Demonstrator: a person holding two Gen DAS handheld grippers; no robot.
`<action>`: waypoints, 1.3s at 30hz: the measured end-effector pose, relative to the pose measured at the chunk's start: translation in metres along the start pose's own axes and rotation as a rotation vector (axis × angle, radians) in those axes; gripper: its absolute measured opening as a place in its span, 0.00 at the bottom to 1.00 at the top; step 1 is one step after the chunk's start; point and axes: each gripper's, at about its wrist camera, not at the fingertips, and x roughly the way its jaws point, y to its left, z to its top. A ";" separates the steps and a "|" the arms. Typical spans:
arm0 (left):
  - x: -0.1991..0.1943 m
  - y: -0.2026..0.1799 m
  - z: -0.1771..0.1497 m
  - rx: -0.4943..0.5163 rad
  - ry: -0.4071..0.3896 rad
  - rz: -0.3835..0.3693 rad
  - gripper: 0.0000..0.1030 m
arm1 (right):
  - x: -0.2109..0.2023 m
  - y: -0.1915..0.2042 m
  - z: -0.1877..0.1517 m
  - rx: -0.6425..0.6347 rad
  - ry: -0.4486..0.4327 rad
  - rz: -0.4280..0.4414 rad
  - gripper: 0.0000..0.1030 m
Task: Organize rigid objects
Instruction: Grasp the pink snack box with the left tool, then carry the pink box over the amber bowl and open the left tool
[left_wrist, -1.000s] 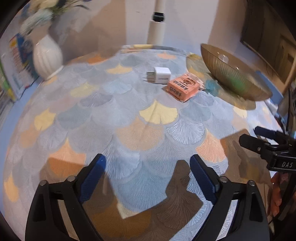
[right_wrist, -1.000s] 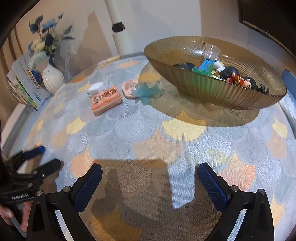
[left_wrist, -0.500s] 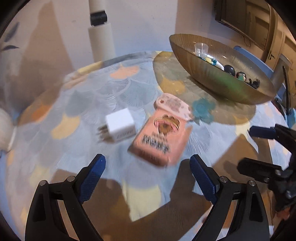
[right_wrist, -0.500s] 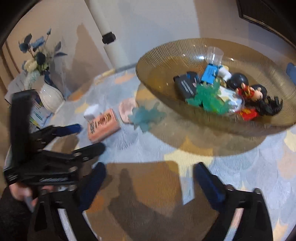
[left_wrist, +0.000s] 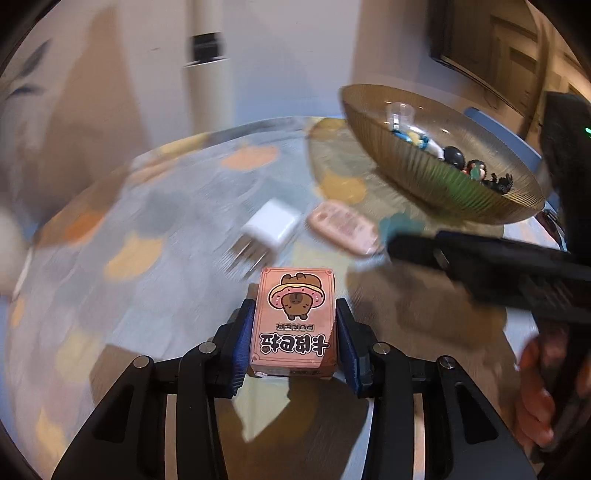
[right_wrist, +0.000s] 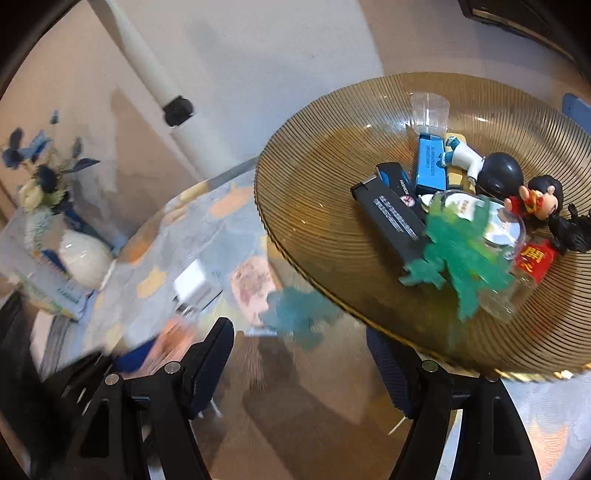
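Left wrist view: the left gripper (left_wrist: 294, 334) has its jaws closing on a pink card box (left_wrist: 294, 321), and both blue pads already touch the box sides. The box appears lifted clear of the table (left_wrist: 147, 295), though blur makes this uncertain. Three items are left on the cloth: a white charger (left_wrist: 272, 226), a pink oval case (left_wrist: 343, 227) and a teal toy (left_wrist: 397, 225), partly hidden behind the right gripper (left_wrist: 480, 266), which crosses the view from the right. The bowl (left_wrist: 424, 184) stands beyond them, already holding several small items.

Right wrist view: the right gripper (right_wrist: 299, 363) has its jaws closing with nothing between them; the pads press on no object. It points toward the teal toy (right_wrist: 299, 317), which lies just beside the bowl (right_wrist: 314, 221). The bowl contains lighters, figurines, a clear cup and a green toy.

Assessment: sorting is well advanced. The card box needs transfer to the bowl, and three items await pickup.
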 end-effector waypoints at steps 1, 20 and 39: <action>-0.005 0.007 -0.005 -0.020 -0.002 0.008 0.37 | 0.003 0.005 0.002 0.010 -0.010 -0.031 0.72; -0.063 -0.011 -0.094 -0.103 -0.009 0.036 0.37 | -0.058 0.015 -0.069 -0.272 0.078 0.119 0.40; -0.061 -0.034 -0.109 -0.066 -0.005 0.066 0.78 | -0.061 -0.003 -0.092 -0.472 0.114 0.032 0.88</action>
